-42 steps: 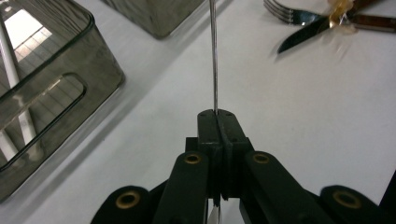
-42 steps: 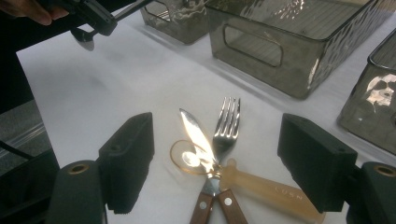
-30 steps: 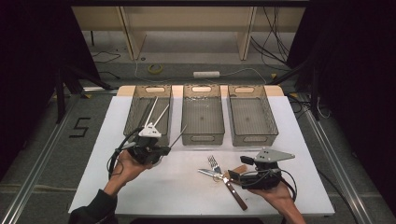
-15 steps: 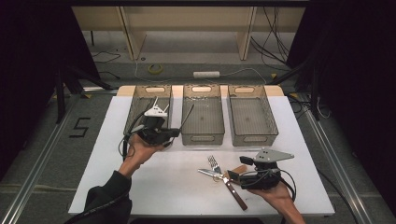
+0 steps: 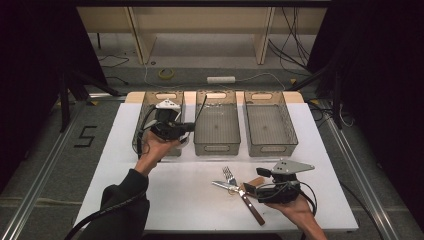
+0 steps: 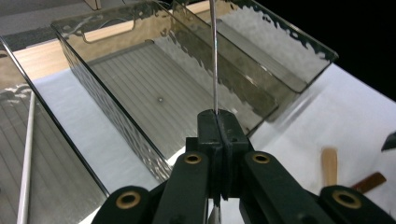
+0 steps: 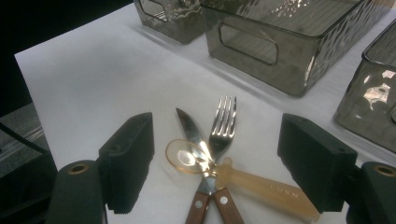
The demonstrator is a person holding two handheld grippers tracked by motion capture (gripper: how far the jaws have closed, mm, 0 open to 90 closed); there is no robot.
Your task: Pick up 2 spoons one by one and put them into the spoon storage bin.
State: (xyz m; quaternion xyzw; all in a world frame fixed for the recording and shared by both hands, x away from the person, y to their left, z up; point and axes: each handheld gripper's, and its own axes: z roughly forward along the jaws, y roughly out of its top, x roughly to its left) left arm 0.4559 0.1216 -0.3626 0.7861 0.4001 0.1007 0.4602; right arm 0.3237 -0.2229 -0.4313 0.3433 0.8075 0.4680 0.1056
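Clamped in the left gripper [image 6: 218, 135], a thin metal rod [image 6: 214, 56] is held upright over the left bin [image 5: 150, 107]. Release into that bin is judged next. Between the right gripper's [image 7: 215, 158] open jaws lie fork [image 7: 223, 122], knife [image 7: 189, 128] and spoon [image 7: 187, 156].

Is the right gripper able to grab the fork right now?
Probably yes. The right gripper has its jaws wide open just over the fork, with nothing between. But the knife and a clear spoon cross the fork's handle, so it may pinch those too.
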